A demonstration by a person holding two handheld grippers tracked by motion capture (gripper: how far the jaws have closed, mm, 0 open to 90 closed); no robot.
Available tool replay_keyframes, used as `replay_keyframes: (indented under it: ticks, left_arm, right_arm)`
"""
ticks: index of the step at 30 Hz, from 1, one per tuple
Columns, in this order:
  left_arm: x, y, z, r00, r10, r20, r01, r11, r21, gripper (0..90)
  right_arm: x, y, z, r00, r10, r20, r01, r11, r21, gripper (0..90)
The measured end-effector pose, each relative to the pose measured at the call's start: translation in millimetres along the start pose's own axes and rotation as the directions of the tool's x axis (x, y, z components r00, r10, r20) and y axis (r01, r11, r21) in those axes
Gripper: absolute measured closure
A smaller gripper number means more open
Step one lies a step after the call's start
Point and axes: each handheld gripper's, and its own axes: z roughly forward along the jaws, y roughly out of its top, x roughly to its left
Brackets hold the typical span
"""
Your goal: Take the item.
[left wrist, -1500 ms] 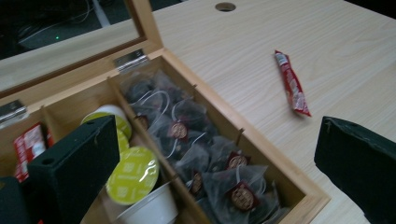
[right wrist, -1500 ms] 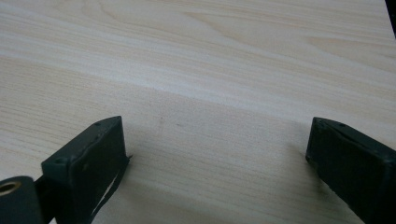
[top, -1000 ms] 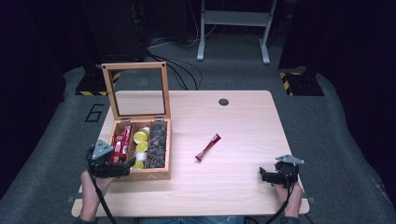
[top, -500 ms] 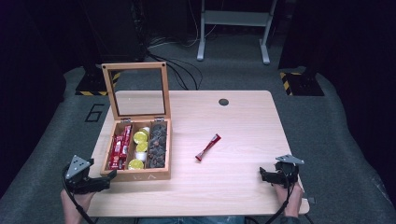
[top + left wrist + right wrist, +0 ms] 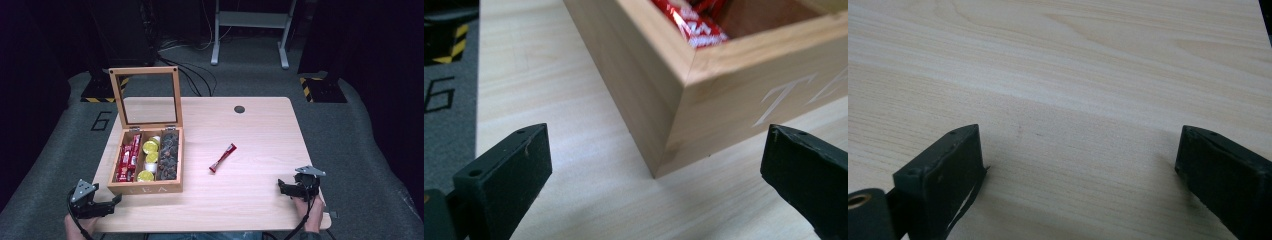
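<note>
1. I hold two grippers, the left (image 5: 116,201) and the right (image 5: 283,187).
2. One box (image 5: 145,189) stands on my one table (image 5: 250,150), with three compartments.
3. One loose red sachet (image 5: 223,157) lies on the table.
4. Yellow rounds (image 5: 149,146) in the box: I count three, maybe more.
5. Red sachets (image 5: 128,157) and dark pieces (image 5: 168,154) in the box: too packed to count.
</note>
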Motion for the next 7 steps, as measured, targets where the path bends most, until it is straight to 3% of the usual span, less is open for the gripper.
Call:
replay_keyframes:
  ticks: [7]
  left_arm:
    - [-0.3,-3.9,7.7,0.9997,0.004,0.025,-0.005,0.9989,0.047,0.0]
  right_arm:
    - [0.0,0.1,0.0,1.0,0.0,0.0,0.0,1.0,0.0,4.1]
